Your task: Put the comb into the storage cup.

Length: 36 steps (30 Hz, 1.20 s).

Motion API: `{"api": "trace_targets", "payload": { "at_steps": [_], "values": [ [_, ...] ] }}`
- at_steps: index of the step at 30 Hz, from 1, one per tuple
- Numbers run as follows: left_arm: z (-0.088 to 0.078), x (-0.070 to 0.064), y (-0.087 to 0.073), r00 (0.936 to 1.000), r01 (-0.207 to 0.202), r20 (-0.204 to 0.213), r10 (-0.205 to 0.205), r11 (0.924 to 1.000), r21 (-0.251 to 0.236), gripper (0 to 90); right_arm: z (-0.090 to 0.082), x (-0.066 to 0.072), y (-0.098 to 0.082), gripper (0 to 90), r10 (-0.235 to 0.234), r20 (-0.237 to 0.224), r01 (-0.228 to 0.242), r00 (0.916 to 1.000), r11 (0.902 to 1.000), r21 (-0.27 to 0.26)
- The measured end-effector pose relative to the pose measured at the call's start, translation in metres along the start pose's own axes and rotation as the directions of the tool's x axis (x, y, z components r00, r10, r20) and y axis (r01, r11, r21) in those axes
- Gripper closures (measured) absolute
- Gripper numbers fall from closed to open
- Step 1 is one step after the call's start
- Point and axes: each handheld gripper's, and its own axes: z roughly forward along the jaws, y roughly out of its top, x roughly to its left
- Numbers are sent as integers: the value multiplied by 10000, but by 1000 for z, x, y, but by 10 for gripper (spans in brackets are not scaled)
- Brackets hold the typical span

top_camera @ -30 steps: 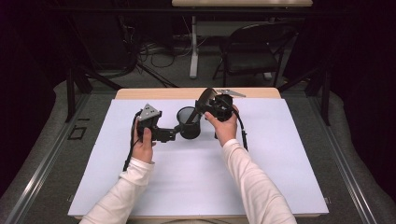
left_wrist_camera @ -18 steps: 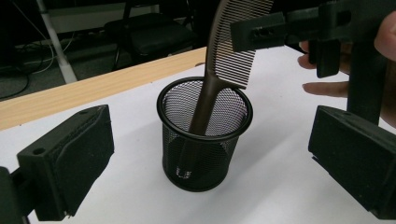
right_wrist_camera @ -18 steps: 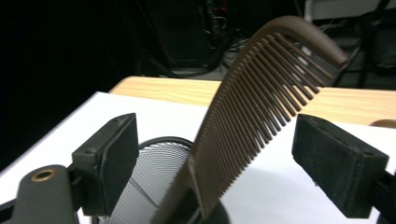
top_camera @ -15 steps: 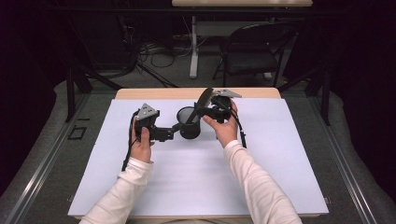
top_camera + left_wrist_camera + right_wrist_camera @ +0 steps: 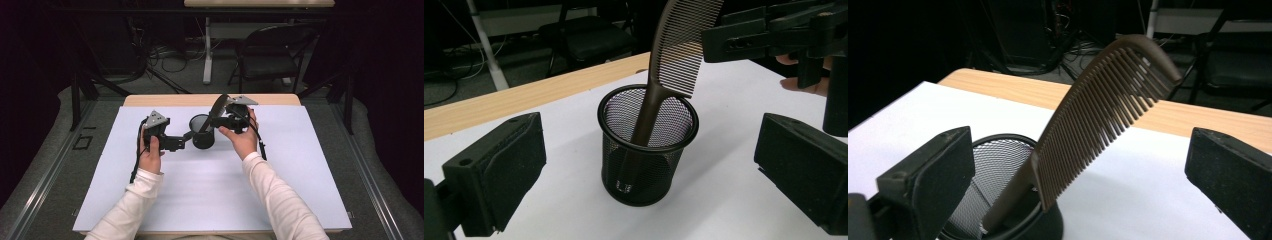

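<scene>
A: Status of comb?
B: Brown comb [image 5: 674,60] standing handle-down in black mesh cup [image 5: 646,150], leaning against rim, teeth well above it. Same tilt confirmed in right gripper view.

A: Cup location?
B: Upright on white sheet [image 5: 200,185], toward far middle of wooden table [image 5: 170,100], between both grippers.

A: Left gripper?
B: Left gripper [image 5: 187,138] released, jaws spread wide, pointed at cup from its left side. Cup centred in gap, touching neither pad. Left hand [image 5: 150,155] wrapped round body.

A: Right gripper?
B: Right gripper [image 5: 216,116] released as well. Jaws apart on either side of comb's toothed end, no contact seen. Held by right hand [image 5: 243,137], above and right of cup.

A: Surroundings?
B: Black chair [image 5: 270,52] beyond table's far edge.
</scene>
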Motion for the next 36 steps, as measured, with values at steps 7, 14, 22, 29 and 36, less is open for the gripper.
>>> {"api": "trace_targets", "payload": {
  "at_steps": [7,14,22,29,36],
  "values": [
    [-2,1,1,10000,18,28,-18,10000,-42,4,-8,0,-2,0,-316,246,318,9992,9995,-77],
    [-4,2,1,9999,85,102,-85,9999,-54,4,-14,-1,-4,0,-404,350,407,9986,9991,-76],
    [-7,3,2,9997,166,170,-163,9998,-136,4,-23,-3,-9,0,-475,279,475,9985,9989,1],
    [-13,2,4,9996,240,141,-236,9992,-324,4,-33,-4,-11,0,-492,175,492,9986,9988,-30],
    [-15,-2,5,9996,136,260,-127,9993,-348,5,-45,-5,-11,0,-559,18,559,9984,9984,-54]
  ]
}}
